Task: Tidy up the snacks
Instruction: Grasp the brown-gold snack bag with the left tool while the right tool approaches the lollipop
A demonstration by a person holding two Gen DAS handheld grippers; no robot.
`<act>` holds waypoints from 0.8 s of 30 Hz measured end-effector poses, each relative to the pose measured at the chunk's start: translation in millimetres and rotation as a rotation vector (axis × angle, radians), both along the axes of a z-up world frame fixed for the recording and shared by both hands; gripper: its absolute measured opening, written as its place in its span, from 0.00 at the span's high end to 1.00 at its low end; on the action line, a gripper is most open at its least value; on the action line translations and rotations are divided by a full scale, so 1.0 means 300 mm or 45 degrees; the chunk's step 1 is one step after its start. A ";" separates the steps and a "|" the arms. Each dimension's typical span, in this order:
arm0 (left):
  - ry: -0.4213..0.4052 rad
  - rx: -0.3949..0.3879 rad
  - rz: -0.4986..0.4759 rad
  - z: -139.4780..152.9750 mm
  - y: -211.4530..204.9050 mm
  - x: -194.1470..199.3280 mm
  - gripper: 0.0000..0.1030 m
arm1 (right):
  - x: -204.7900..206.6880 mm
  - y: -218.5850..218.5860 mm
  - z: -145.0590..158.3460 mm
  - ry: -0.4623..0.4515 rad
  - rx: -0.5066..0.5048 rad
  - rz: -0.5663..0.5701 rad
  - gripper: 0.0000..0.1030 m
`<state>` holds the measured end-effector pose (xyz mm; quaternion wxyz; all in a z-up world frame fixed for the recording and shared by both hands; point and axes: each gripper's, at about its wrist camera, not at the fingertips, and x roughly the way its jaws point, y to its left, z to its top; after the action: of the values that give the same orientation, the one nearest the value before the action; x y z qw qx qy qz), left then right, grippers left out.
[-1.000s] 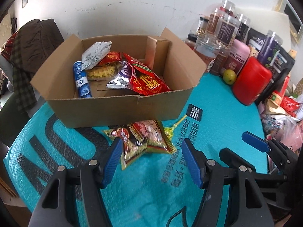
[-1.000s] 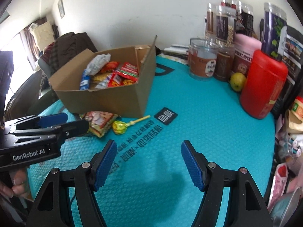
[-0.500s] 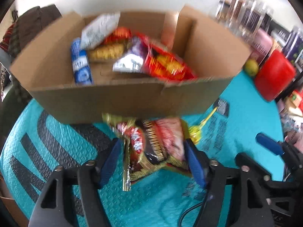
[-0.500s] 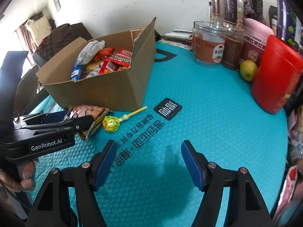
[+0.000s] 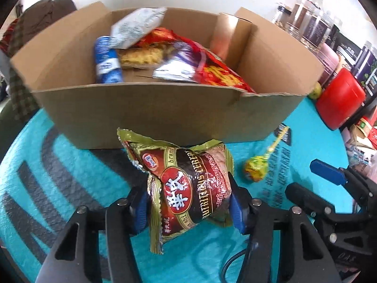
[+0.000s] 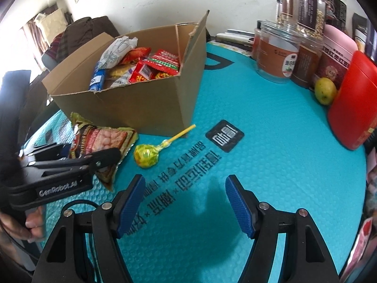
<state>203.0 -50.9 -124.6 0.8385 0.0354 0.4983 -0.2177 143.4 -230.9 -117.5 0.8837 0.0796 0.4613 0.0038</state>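
My left tongs [image 5: 188, 202] grip a cereal packet [image 5: 188, 186] on the teal bench [image 5: 70, 176], pads pressed to both its sides, jaws having just been closing on it. The packet sits just in front of the cardboard box [image 5: 165, 115], its top edge near the box wall. A lollipop [image 5: 255, 171] in yellow-green wrap lies just beside the packet to the right, stick angled up and away twd the box corner. Inside the box: a blue tube [image 5: 107, 63], a white packet [image 5: 136, 27], red packets [image 5: 216, 70] and a yellow snack [image 5: 141, 57]. My right tongs [image 6: 185, 204] hang wide over bare bench w/ nothing between the pads, well apart from the lollipop [image 6: 146, 155]. At far right stand a red canister [image 6: 353, 101], jars [image 6: 275, 54] and a green fruit [image 6: 325, 90].
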 end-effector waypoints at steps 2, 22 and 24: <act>-0.005 0.001 0.027 0.002 0.041 -0.002 0.46 | 0.020 0.013 -0.005 0.001 0.014 0.014 0.31; 0.000 0.028 0.158 -0.004 0.204 -0.005 0.46 | 0.147 0.129 -0.065 0.010 0.024 0.071 0.73; 0.003 0.030 0.153 -0.001 0.203 -0.012 0.46 | 0.133 0.134 -0.062 0.008 0.021 0.078 0.73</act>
<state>199.4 10.1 -124.9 0.8490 0.0151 0.5030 -0.1609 183.3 -190.8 -136.2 0.8810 0.0728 0.4661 0.0345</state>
